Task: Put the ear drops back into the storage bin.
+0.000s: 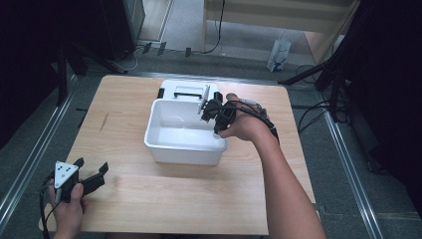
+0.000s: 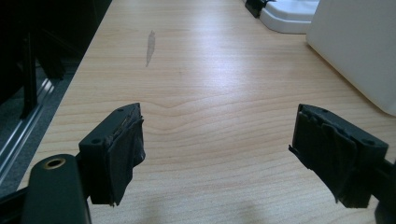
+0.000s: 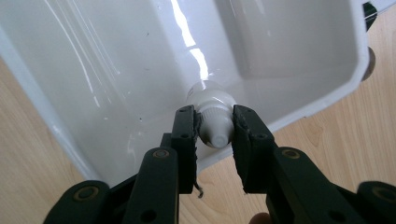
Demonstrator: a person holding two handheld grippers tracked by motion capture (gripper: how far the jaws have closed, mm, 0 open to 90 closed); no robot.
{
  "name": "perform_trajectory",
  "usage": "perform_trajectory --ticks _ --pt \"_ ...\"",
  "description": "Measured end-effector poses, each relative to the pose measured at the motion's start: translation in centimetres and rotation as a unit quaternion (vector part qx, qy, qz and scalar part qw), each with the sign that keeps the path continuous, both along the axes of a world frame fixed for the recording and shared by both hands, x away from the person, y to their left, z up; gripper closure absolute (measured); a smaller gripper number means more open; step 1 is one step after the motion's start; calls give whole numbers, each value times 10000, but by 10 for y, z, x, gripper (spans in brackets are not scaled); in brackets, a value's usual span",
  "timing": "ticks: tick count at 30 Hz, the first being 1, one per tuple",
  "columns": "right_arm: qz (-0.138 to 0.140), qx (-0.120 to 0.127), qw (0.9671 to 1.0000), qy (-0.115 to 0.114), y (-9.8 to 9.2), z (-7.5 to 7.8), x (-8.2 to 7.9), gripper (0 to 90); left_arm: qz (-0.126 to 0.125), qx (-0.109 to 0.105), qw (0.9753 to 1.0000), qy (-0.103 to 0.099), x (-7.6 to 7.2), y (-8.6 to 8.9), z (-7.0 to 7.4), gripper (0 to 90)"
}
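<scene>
While clamped in right gripper [image 3: 214, 128] over near-right rim of white bin [image 1: 164, 144] | small white bottle [image 3: 213, 119], long axis toward bin floor | left gripper [image 2: 219, 156] spread, empty, well apart at table [image 1: 199, 194] corner | drop: straight down

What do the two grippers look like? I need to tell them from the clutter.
Both are black, two-jawed tools. The left gripper carries a grey three-cornered plate with dark dots, and its jaws wear worn black pads. The right gripper has riveted black links, a pale plate and a black cable. Forearms are bare, no sleeves.
</scene>
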State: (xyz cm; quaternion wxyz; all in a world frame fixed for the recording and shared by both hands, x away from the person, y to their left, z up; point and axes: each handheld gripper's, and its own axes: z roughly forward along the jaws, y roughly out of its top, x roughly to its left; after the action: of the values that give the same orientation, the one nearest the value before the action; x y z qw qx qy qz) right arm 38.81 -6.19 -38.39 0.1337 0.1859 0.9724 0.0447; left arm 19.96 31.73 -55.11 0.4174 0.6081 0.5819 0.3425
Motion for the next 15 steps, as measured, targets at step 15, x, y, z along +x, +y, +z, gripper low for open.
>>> perform_trajectory --ticks 15 --pt "210 -177 9995 135 5 -38 10 718 -9 15 10000 -8 0 0 0 175"
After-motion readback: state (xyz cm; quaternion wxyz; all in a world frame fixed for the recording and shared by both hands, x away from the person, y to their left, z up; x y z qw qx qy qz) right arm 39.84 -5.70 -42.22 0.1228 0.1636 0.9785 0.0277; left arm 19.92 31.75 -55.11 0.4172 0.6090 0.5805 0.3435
